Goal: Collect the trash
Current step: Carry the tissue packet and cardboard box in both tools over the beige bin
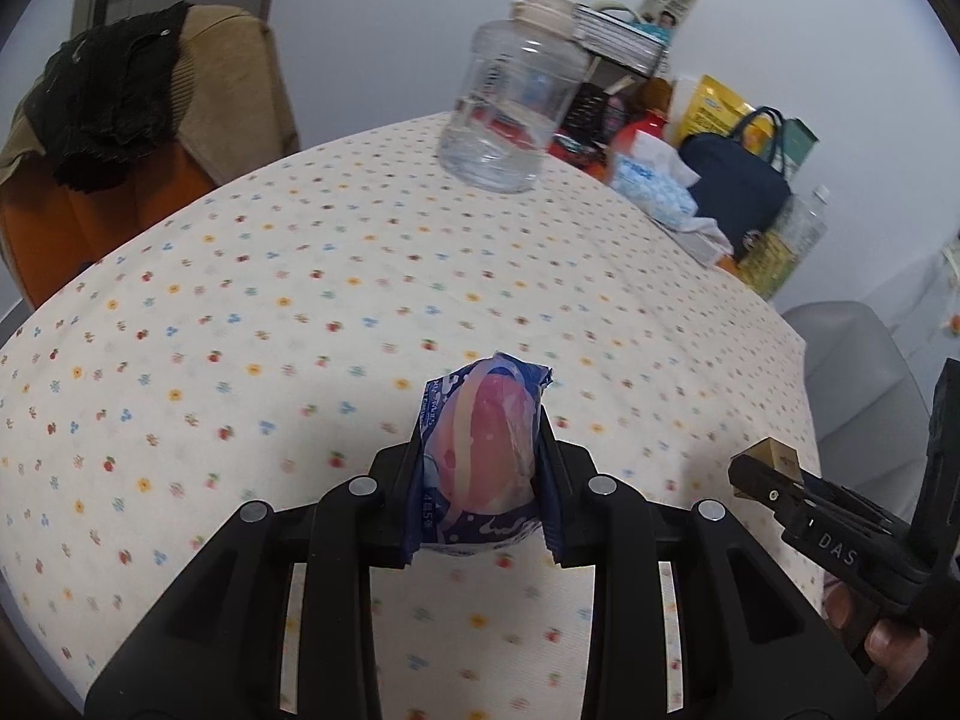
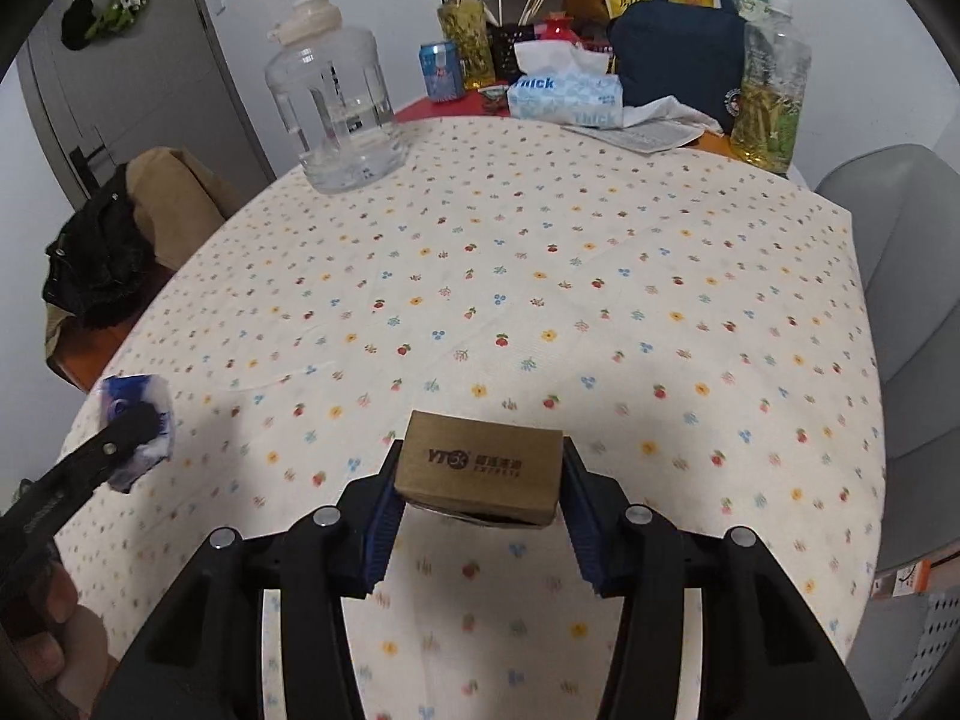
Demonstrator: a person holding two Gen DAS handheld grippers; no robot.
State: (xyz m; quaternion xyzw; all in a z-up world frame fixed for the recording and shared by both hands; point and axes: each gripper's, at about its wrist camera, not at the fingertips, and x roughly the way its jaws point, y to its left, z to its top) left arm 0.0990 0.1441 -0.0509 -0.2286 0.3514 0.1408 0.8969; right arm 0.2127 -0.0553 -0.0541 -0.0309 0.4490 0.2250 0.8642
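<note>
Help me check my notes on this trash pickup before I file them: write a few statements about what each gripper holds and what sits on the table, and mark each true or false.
1. The left gripper is shut on a blue and pink snack wrapper. True.
2. The right gripper is empty. False: it is shut on a small brown cardboard box.
3. The clear water jug lies on its side. False: it stands upright on the tablecloth.
4. A tissue pack sits at the far end of the table, beside a dark blue bag. True.
5. A trash bin is in view. False: neither view shows one.
</note>
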